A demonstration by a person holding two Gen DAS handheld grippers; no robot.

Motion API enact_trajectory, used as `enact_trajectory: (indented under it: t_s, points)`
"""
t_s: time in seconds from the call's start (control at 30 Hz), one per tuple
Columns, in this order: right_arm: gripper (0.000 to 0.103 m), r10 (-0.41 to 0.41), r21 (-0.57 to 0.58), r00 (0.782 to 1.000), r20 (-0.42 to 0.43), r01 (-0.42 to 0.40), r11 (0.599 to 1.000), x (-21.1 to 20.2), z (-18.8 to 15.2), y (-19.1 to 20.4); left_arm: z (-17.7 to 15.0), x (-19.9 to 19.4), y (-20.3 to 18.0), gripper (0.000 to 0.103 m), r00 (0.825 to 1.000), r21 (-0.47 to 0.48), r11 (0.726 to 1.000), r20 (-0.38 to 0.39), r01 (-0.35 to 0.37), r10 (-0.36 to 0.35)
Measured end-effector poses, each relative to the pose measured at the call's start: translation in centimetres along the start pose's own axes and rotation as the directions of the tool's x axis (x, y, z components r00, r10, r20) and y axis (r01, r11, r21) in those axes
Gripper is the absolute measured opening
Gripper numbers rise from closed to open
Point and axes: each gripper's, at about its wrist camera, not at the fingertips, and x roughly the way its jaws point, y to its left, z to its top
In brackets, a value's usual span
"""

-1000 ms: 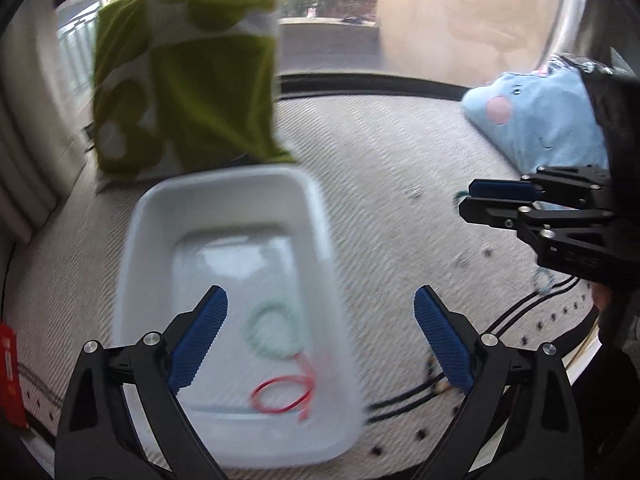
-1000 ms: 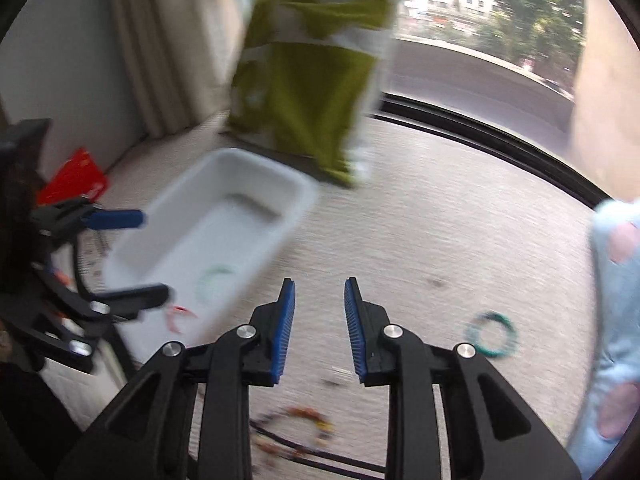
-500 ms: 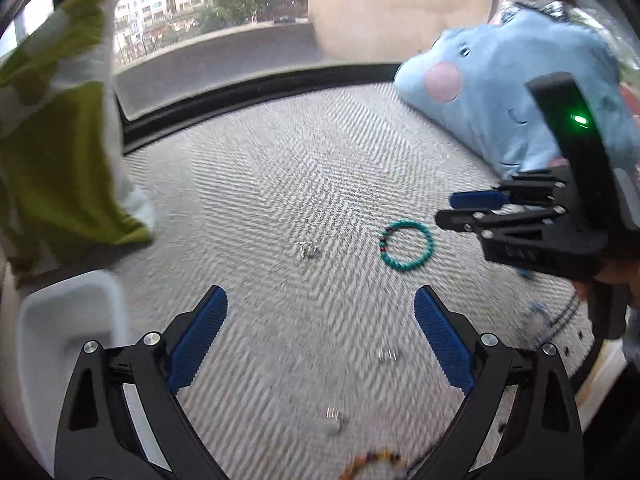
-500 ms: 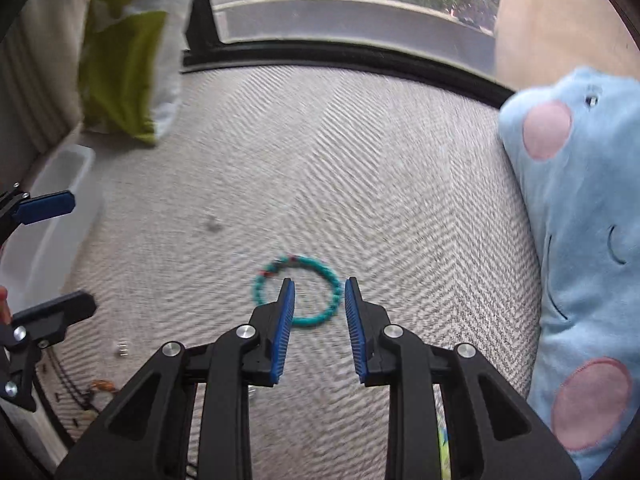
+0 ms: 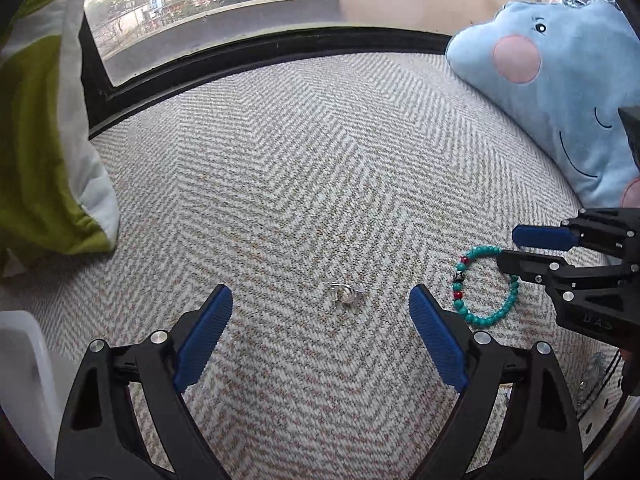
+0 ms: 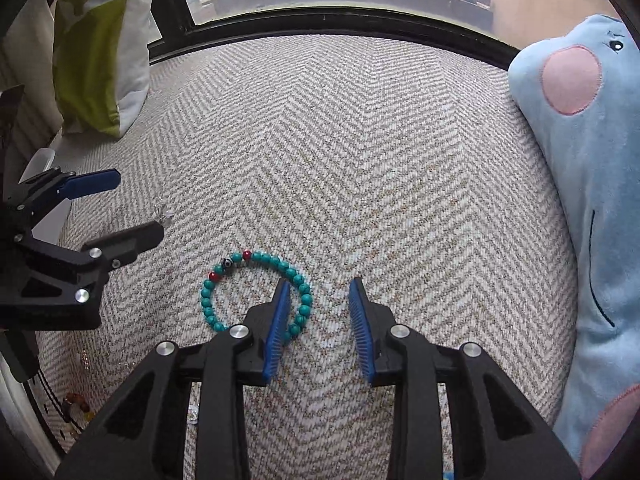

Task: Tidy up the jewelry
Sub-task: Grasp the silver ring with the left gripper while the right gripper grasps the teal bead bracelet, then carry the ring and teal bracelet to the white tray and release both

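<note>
A small silver jewelry piece (image 5: 344,295) lies on the herringbone fabric between the blue pads of my left gripper (image 5: 320,304). Its jaws are wide and closing, and the pads do not touch the piece. A turquoise bead bracelet (image 6: 298,278) with red beads lies flat under my right gripper (image 6: 320,292). That gripper's jaws are narrow and opening. Its left finger stands inside the ring, and the bracelet's right arc runs between the pads, unpressed. The left wrist view shows the bracelet (image 5: 486,316) at the right gripper's (image 5: 508,247) tips. The left gripper (image 6: 138,206) shows in the right wrist view.
A green and white pillow (image 5: 40,140) leans at the left, with a white tray's corner (image 5: 20,364) below it. A blue plush toy (image 6: 592,160) borders the right side. A black window frame (image 6: 340,20) closes the far edge. Amber beads (image 6: 76,400) and black cords lie near the front left edge.
Both grippers swung right, away from the white tray, and sank toward the fabric. The bracelet is now at the right gripper's fingers, whose jaws stand wider. The left jaws narrowed slightly.
</note>
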Motion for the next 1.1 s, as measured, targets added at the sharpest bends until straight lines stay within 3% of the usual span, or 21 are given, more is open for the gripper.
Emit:
enact_trajectory:
  t_s: [0.13, 0.27, 0.47, 0.53, 0.83, 1.1]
  points:
    - [0.032, -0.009, -0.007, 1.000, 0.002, 0.009, 1.000, 0.0, 0.1, 0.2, 0.1, 1.0, -0.4, 0.067, 1.000, 0.024, 1.000, -0.014, 0.000, 0.000]
    - [0.027, -0.046, -0.046, 0.999, 0.007, 0.046, 0.998, 0.4, 0.1, 0.9, -0.2, 1.4, -0.5, 0.061, 1.000, 0.025, 1.000, 0.002, 0.005, -0.005]
    - [0.008, -0.070, -0.068, 0.997, 0.020, 0.071, 0.995, 0.7, 0.2, 1.1, -0.5, 0.9, -0.2, 0.025, 1.000, 0.005, 1.000, 0.023, 0.004, -0.004]
    - [0.007, -0.061, -0.061, 0.998, 0.021, 0.062, 0.996, 0.6, 0.1, 0.6, -0.4, 0.8, -0.1, 0.015, 1.000, 0.000, 1.000, 0.022, 0.011, -0.011]
    - [0.006, -0.049, -0.061, 0.998, 0.046, 0.052, 0.997, 0.3, 0.0, 0.9, -2.0, -0.7, 1.0, 0.014, 0.999, -0.018, 0.999, 0.029, 0.045, -0.044]
    - [0.006, -0.009, -0.062, 0.996, 0.088, 0.014, 0.998, -2.8, 0.5, 2.3, -2.0, -5.3, 0.8, 0.014, 0.998, 0.007, 0.999, 0.049, 0.035, -0.035]
